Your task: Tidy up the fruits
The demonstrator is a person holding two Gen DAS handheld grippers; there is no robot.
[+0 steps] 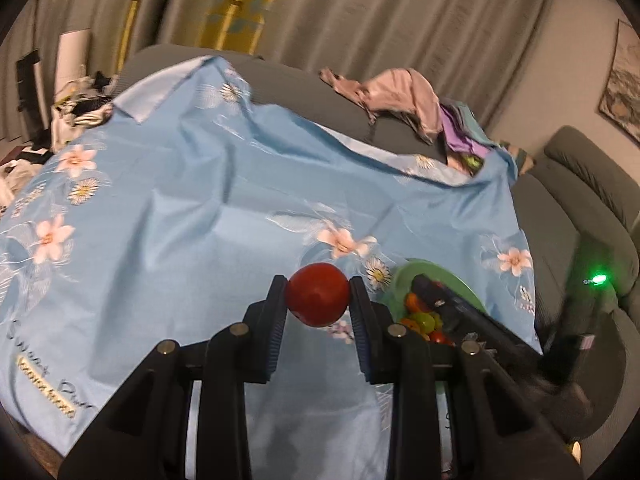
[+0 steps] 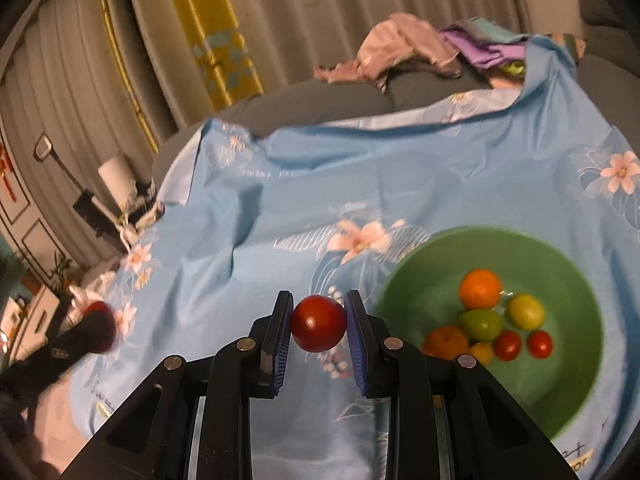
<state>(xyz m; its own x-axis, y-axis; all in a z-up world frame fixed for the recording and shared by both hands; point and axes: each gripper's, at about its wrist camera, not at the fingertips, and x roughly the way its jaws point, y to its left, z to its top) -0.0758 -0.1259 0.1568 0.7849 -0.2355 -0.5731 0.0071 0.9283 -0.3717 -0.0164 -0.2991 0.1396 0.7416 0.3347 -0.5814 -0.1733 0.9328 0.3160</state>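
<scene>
Left gripper (image 1: 318, 300) pinching a big smooth red fruit (image 1: 317, 299) w/ its ribbed blue pads, right gripper (image 2: 318, 318) clamped on a smaller glossy red fruit (image 2: 318, 317); both above a crinkly blue floral sheet (image 2: 280, 208). Round green bowl (image 2: 568, 392) just right of the right gripper, w/ orange, green, yellow & red fruits inside. Clothes pile (image 1: 400, 96) at the back on a grey sofa (image 1: 304, 88).

- A home living room, lit indoors: grey pleated curtains (image 1: 360, 20) with a yellow patterned band hang across the back.
- A grey-green sofa (image 1: 592, 200) runs along the right, under a framed picture (image 1: 624, 80) on the wall.
- A light-blue floral bedsheet (image 1: 200, 220) drapes the furniture, with crumpled clothes (image 1: 400, 96) heaped on a backrest.
- A green bowl (image 2: 520, 248) of fruit sits on the sheet.
</scene>
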